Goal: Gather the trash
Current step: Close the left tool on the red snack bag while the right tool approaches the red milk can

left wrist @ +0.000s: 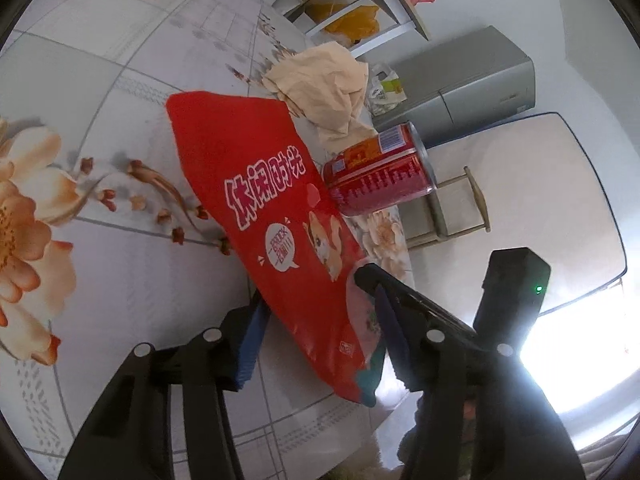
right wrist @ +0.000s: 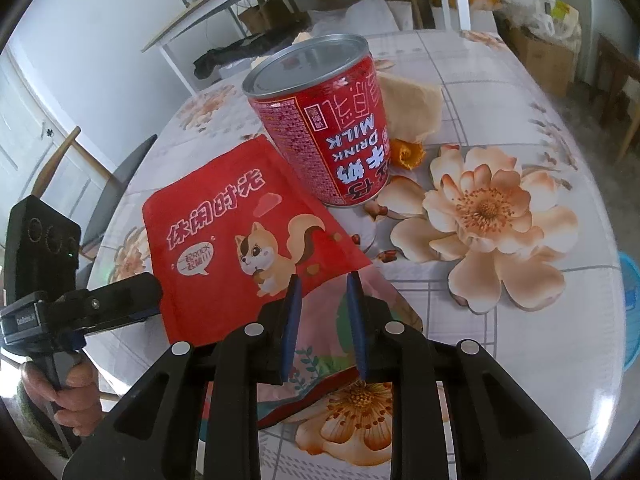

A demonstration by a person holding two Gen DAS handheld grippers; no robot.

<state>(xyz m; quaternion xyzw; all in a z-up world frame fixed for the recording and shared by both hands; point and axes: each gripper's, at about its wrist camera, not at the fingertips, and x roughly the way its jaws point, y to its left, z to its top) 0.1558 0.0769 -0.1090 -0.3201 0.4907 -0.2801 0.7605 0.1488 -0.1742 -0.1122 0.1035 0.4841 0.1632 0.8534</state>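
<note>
The red can (right wrist: 320, 120) stood right behind the snack bag (right wrist: 248, 240), blocking the far side; crumpled paper (left wrist: 320, 88) lay beyond; the flowered tabletop (right wrist: 540, 160) to the right lay open.

The snack bag (right wrist: 240, 236) lies flat on the table (right wrist: 520, 92), its near end between the fingers of the right gripper (right wrist: 323, 280). A can (right wrist: 320, 120) stands upright just beyond the bag's far right corner, touching it. Crumpled paper (right wrist: 412, 104) lies behind the can, to its right. The left gripper (right wrist: 132, 296) reaches the bag's left edge from the near left.
</note>
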